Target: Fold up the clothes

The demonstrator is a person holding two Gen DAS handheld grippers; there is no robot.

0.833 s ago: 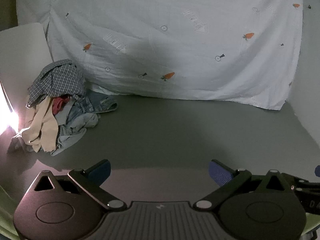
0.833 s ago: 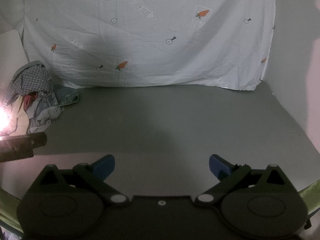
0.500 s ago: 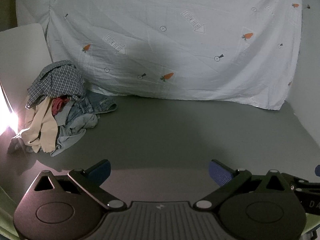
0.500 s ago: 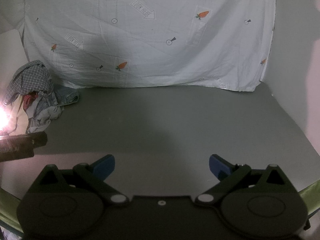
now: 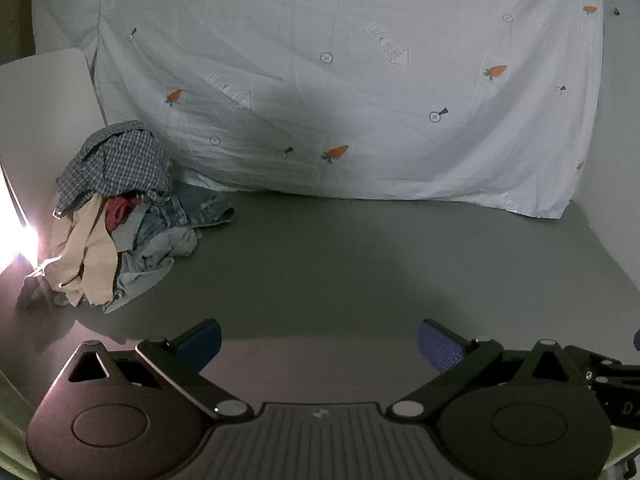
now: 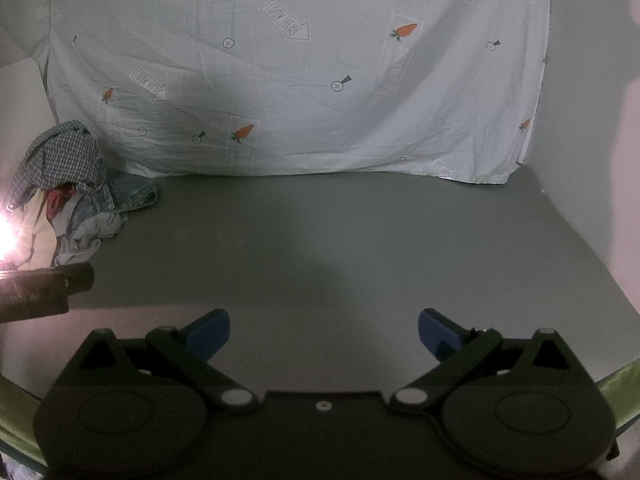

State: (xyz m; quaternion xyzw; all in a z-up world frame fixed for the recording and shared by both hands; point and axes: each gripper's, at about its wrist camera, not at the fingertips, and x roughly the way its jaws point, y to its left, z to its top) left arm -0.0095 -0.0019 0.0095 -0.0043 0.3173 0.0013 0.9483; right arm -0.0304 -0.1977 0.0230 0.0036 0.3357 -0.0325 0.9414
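both tongs, left tongs (image 5: pixel 318 338) and right tongs (image 6: pixel 323 330), spread and empty over the grey worktop (image 5: pixel 360 248); folding not begun, next reach the clothes pile (image 5: pixel 116 216) at left

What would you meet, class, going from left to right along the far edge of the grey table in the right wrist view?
Bright light glare → pile of clothes topped by a checked shirt → hanging white sheet with carrot prints → bare wall.

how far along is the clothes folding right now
Nothing looks folded yet: the rumpled heap of clothes topped by a checked shirt sits untouched at the grey tabletop's left. In hand: nothing, the left hand-held gripper and right hand-held gripper are open, empty. Everything remains.
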